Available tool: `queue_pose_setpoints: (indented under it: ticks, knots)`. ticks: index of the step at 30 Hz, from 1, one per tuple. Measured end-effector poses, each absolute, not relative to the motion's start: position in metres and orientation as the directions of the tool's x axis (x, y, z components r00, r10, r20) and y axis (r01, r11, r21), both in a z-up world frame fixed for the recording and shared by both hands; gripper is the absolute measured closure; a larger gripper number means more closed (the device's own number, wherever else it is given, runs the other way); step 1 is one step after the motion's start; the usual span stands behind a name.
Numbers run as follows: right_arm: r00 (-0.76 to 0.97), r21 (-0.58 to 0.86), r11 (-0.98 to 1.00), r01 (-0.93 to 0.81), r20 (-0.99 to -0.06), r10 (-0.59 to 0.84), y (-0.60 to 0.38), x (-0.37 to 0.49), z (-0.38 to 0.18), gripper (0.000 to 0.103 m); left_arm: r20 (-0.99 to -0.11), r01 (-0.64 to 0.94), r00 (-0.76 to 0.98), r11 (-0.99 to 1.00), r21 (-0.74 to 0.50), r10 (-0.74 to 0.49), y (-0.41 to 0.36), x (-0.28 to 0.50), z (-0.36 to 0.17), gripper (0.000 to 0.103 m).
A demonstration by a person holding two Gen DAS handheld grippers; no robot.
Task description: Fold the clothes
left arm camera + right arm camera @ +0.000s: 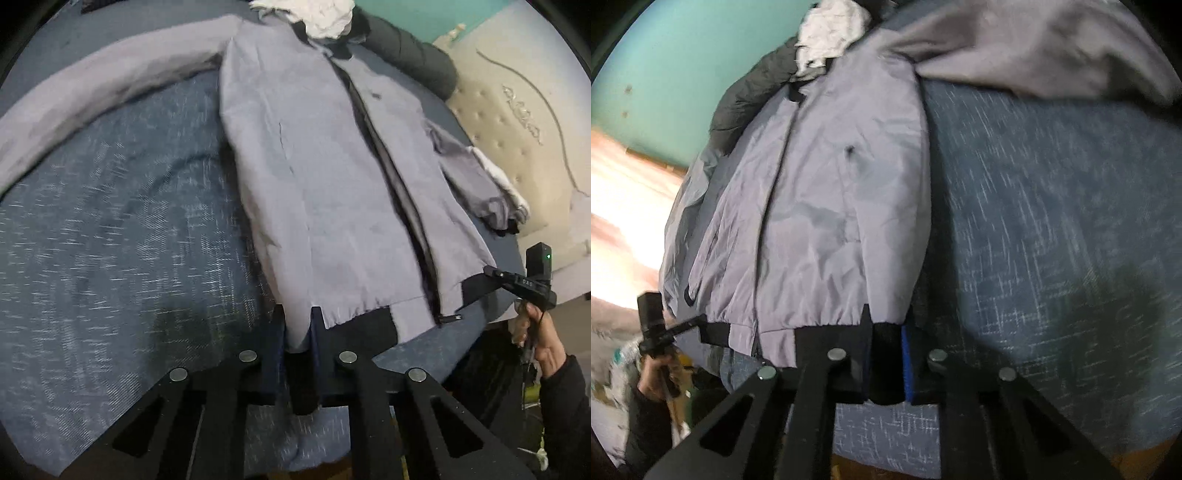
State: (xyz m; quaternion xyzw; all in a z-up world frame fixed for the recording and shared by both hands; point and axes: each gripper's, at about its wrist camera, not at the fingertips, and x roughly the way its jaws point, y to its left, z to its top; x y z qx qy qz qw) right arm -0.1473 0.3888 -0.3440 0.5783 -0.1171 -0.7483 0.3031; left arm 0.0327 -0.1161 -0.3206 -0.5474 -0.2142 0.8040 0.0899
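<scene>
A light grey zip jacket (325,177) with a black hem band lies front-up on a blue speckled bed cover (110,240). Its left sleeve (92,99) stretches out to the side; the other sleeve (476,177) lies by the right edge. My left gripper (298,328) is shut on the jacket's hem corner. The other hand-held gripper (495,275) pinches the opposite hem corner. In the right wrist view the jacket (827,206) lies ahead and my right gripper (886,328) is shut on its black hem (886,343); the other gripper (698,321) holds the far corner.
A dark padded garment (410,55) and a white fluffy cloth (325,18) lie beyond the collar. A cream tufted headboard (517,140) stands at the right. A teal wall (672,74) and the floor (620,221) are beside the bed.
</scene>
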Motion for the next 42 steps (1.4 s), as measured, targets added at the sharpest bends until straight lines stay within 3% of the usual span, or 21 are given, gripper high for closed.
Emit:
queue_pose_setpoints:
  ticks: [8,12,14,17,21,28,32,35,42]
  knots:
    - [-0.107,0.475,-0.831,0.289,-0.846,-0.522,0.386,-0.143,-0.369,0.092,-0.879,0.131,-0.32,-0.902,-0.411,0.354,-0.115,0.036,-0.345,0.09]
    - [-0.128,0.415,-0.854,0.314,-0.873,-0.471,0.383,-0.144,-0.36,0.079,-0.885,0.148,-0.311,-0.902,-0.406,0.347,-0.115,0.034,-0.349,0.084]
    - [-0.175,0.385,-0.865,0.32,-0.874,-0.454,0.389,-0.146,-0.346,0.077,-0.883,0.147,-0.327,-0.905,-0.4,0.338,-0.117,0.035,-0.34,0.068]
    - [-0.255,0.353,-0.877,0.327,-0.86,-0.441,0.398,-0.15,-0.321,0.076,-0.877,0.149,-0.375,-0.914,-0.377,0.301,-0.124,0.038,-0.319,0.057]
    - [-0.295,0.423,-0.829,0.365,-0.792,-0.534,0.386,-0.161,-0.297,0.076,-0.86,0.168,-0.456,-0.927,-0.335,0.228,-0.13,0.028,-0.291,0.056]
    - [-0.185,0.457,-0.744,0.487,-0.778,-0.6,0.288,-0.171,-0.306,0.076,-0.819,0.163,-0.541,-0.932,-0.324,0.19,-0.122,0.004,-0.279,0.056]
    - [-0.134,0.428,-0.716,0.551,-0.802,-0.583,0.229,-0.174,-0.319,0.076,-0.803,0.18,-0.559,-0.915,-0.361,0.207,-0.13,-0.004,-0.289,0.056]
    - [-0.106,0.401,-0.698,0.594,-0.821,-0.562,0.193,-0.174,-0.328,0.085,-0.786,0.196,-0.583,-0.903,-0.382,0.205,-0.13,-0.008,-0.295,0.056]
    - [-0.063,0.377,-0.689,0.619,-0.851,-0.521,0.148,-0.175,-0.351,0.088,-0.733,0.227,-0.643,-0.86,-0.457,0.22,-0.129,-0.017,-0.318,0.055]
